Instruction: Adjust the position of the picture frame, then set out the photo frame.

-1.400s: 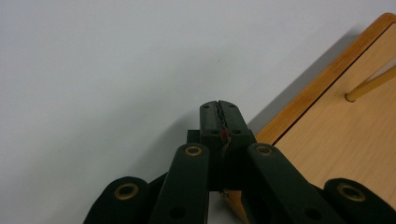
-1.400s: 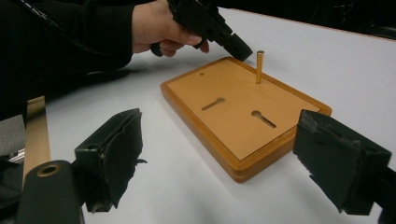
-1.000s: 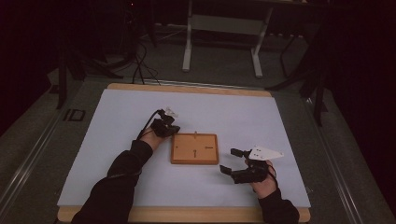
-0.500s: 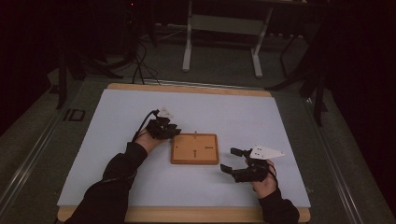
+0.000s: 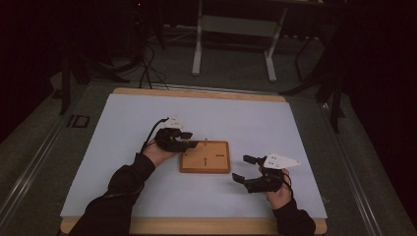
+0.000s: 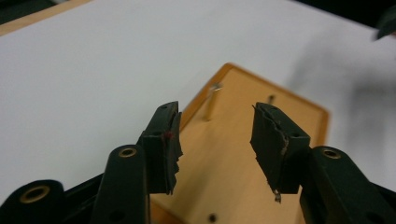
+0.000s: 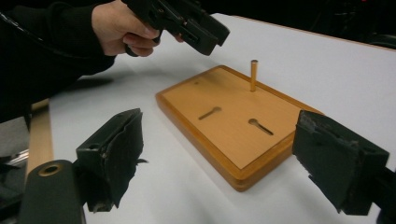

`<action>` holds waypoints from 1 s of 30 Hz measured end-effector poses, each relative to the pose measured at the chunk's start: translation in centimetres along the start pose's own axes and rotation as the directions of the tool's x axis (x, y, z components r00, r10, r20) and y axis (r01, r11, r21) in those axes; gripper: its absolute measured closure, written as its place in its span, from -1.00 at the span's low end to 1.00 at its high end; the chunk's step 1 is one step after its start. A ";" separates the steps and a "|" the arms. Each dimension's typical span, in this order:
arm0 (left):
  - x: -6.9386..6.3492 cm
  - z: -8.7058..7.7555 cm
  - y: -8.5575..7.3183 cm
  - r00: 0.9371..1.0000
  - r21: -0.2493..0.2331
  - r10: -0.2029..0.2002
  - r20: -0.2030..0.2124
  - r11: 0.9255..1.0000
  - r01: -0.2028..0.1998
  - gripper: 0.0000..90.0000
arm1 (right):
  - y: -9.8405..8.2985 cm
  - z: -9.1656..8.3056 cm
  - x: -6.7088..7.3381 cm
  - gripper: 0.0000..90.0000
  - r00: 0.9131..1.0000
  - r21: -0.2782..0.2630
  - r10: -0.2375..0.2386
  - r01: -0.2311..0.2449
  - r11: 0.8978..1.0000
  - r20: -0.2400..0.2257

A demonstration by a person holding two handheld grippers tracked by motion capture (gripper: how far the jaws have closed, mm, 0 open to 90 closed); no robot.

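Peg (image 7: 253, 74) upright in wooden board (image 5: 205, 157), left gripper (image 6: 215, 140) just opening, empty, right gripper (image 7: 219, 158) wide, empty

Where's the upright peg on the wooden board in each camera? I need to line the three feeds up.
High view: the peg stands at the wooden board's far left corner, by the left gripper.
Left gripper view: upper centre, beyond the open fingers.
Right gripper view: upper centre-right, at the board's far corner.
Shared landmark: the wooden board.

High view overhead, facing forward-down; both gripper views close, low, sharing wooden board (image 5: 205, 157) with it.
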State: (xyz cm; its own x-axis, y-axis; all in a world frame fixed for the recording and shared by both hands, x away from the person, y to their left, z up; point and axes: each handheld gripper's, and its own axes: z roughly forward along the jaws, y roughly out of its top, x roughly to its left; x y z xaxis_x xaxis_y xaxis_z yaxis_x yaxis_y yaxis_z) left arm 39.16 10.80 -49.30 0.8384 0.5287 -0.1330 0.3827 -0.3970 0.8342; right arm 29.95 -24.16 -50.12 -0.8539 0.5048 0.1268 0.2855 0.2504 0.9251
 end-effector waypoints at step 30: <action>-0.8 3.7 0.3 0.998 0.019 0.055 -0.038 0.998 -0.054 0.20 | 0.1 0.4 0.5 -0.69 1.000 0.013 -0.030 0.030 0.999 0.007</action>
State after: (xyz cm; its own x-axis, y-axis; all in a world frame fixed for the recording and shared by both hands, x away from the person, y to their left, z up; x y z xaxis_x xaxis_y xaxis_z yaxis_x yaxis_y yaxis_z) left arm 40.04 7.43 -50.94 0.8427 0.5342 -0.0665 0.3440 -0.4393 0.8299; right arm 29.77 -23.56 -50.11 -0.8591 0.5027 0.0960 0.2650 0.2764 0.9238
